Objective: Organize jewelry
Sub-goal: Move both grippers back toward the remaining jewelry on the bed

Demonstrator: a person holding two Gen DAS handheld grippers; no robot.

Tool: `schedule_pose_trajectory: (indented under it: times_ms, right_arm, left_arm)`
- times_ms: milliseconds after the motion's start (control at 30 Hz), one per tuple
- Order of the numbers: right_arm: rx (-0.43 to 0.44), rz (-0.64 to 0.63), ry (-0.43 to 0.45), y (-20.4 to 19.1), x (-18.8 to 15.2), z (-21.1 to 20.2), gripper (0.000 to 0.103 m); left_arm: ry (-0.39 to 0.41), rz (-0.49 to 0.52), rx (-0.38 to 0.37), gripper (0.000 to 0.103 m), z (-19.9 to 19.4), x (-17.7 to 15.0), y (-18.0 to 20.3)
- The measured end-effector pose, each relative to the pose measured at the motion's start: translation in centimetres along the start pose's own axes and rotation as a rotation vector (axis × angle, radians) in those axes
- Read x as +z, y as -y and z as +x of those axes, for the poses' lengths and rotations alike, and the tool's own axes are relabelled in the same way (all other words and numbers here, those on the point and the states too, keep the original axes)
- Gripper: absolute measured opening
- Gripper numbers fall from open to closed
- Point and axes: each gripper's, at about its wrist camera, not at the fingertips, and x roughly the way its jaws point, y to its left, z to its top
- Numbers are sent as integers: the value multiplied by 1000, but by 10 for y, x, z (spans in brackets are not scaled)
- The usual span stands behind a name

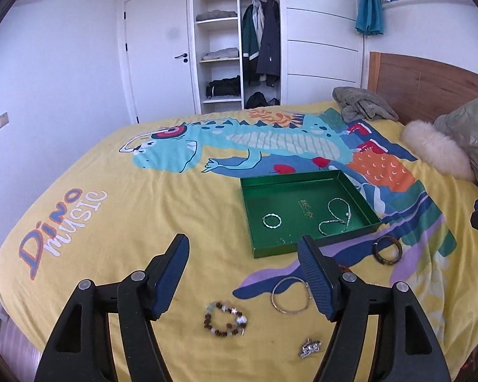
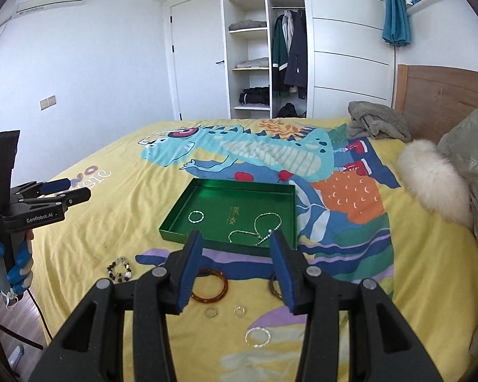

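While both grippers hang above the yellow bedspread (image 1: 118, 222) with nothing in them, the sensible move, I judge, is to choose one loose piece and come down on it squarely, so one pad slips inside the ring and the other outside, then lift it clear of the cloth before carrying it to the green tray (image 2: 172, 222). The left gripper (image 1: 243, 265) stands wide; the right gripper (image 2: 235, 256) is parted too, more narrowly, also empty.

Inside the tray I count two pieces: a small pearl bracelet (image 2: 196, 216) and a long bead necklace (image 2: 258, 230). Outside it, near the tray's front edge, lie seven: a mixed-bead bracelet (image 2: 120, 269), an amber bangle (image 2: 212, 288), a dark bangle (image 1: 387, 250), a thin silver bangle (image 1: 291, 296), two small rings (image 2: 211, 312), and a silvery loop (image 2: 257, 336). An eighth, a glittery clump (image 1: 309, 348), lies nearest the left gripper; I cannot tell what it is.
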Motion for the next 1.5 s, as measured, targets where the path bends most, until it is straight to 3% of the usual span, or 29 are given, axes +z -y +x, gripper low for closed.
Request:
schedule_pose_trajectory:
  times_ms: [433,700,1033,1333,1500]
  right_arm:
    - [18,12,39,-30,-50,-77,42]
    - [35,10,58,-45,-72,-104,42]
    - [35,2,25,-46,-95,-87,42]
    - [44,22,3,-21,-111,-63,42]
    - [52,45,-1,-5,-118,-47,42]
  left_arm:
    - [29,13,-21,72,-67,-51,10]
    - [52,32,-51,72,-84,-69,19]
    - [38,35,-54,73,-70,-87,18]
    - [-8,44,-71,75,-40,-106,25]
    - [-62,78,-127,75,-12,-123,38]
